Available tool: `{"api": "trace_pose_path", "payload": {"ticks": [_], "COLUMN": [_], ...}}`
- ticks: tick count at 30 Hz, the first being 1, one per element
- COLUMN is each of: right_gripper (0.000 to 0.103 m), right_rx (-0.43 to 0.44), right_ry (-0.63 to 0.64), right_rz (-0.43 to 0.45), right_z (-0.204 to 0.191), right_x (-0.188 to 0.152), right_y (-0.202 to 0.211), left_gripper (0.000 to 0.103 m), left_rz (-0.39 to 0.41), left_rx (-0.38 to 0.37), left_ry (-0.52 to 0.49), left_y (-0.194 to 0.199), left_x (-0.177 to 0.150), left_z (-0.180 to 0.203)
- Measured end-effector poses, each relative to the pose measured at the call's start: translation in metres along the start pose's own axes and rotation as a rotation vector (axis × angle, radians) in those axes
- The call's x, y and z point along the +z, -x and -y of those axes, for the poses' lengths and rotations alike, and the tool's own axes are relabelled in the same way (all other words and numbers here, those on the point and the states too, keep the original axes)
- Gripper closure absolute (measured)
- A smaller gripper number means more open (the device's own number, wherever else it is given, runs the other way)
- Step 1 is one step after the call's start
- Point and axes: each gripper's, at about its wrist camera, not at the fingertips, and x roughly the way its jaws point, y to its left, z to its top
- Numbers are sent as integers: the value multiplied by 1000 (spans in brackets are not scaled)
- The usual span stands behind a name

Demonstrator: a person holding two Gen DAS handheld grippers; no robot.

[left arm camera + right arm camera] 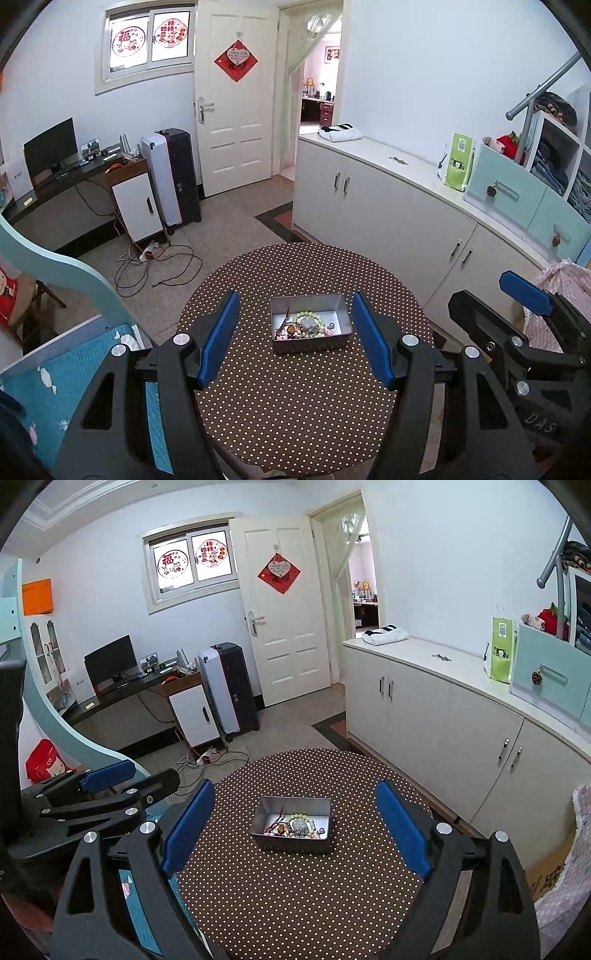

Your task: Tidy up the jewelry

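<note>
Metal tin (309,322) sat near the middle of the brown polka-dot table (295,406), open top, all the jewelry (306,326) piled in its near half: a pale green bead bracelet (308,316), a red cord piece at the left, small mixed bits I couldn't sort out. Nothing lay loose on the cloth. You had both tools spread and empty: left gripper (295,341) with its blue pads either side of the tin in view but short of it, right gripper (295,829) wider apart, same framing. The tin lay straight ahead and below each tool, long axis running left-right across the table, so both faced a long wall. Neither hand looked clearly nearer, call it even. Right gripper showed at the right edge of the left view, apart from the tin. Hard to read: individual pieces in the heap overlapped, the tin's near wall hid its bottom edge contents, and the table's near rim was cut off by the fingers.
</note>
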Motion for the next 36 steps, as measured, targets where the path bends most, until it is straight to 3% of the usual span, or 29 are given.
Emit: {"api": "trace_pose_path", "payload": {"ticks": [36], "right_gripper": [9], "right_rx": [19], "right_ry": [-41], "right_rz": [-8], "right_z": [12], "right_x": [3], "right_y": [-2], "left_gripper": [39], "left_rz": [15], "left_rx": [11], "left_ry": [-8], "left_y": [-3], "left_x": [2], "left_z": [3]}}
